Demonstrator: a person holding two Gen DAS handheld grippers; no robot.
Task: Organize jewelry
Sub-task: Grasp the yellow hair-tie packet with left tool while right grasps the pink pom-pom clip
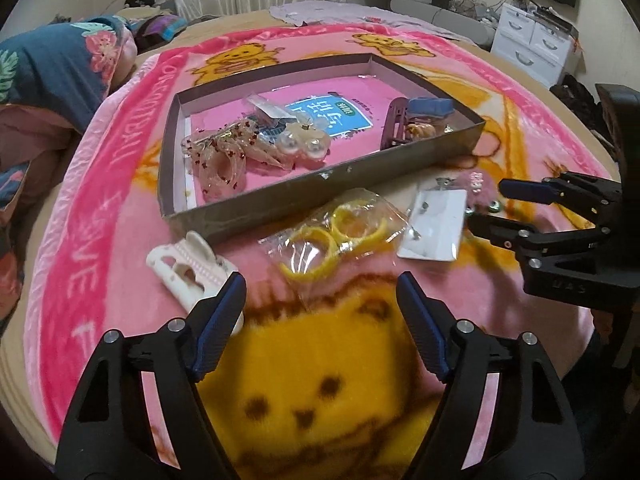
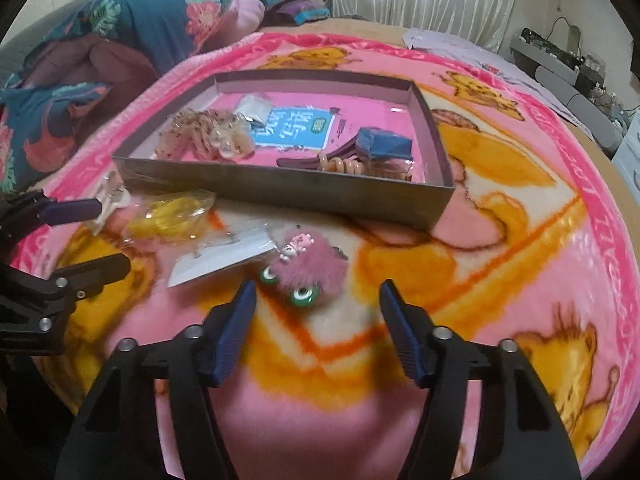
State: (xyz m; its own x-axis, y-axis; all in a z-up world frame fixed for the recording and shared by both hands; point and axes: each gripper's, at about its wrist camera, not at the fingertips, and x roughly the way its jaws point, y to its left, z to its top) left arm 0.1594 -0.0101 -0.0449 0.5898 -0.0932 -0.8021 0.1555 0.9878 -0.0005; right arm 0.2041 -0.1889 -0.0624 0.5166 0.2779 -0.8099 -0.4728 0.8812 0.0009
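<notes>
Leftmost on the fluffy pink blanket (image 1: 120, 216) a glossy white plastic claw clip (image 1: 188, 272) is seen, lying just beside the left gripper (image 1: 320, 296), whose ribbed blue pads are spread apart with nothing pressed between them. Next, a crinkled clear bag of yellow rings (image 1: 340, 232) is laid against the near wall of the shallow cardboard box (image 1: 320, 188), in which translucent ribbon bows (image 1: 220, 156), pearly round pieces and a blue block (image 1: 432, 106) are gathered. Further right, a flat white earring card (image 1: 434, 228) in smooth film is found. Beside it, a fuzzy pink pompom clip (image 2: 308, 268) with green eye-like beads is seen just beyond the fingertips of the right gripper (image 2: 318, 296), parted and empty.
</notes>
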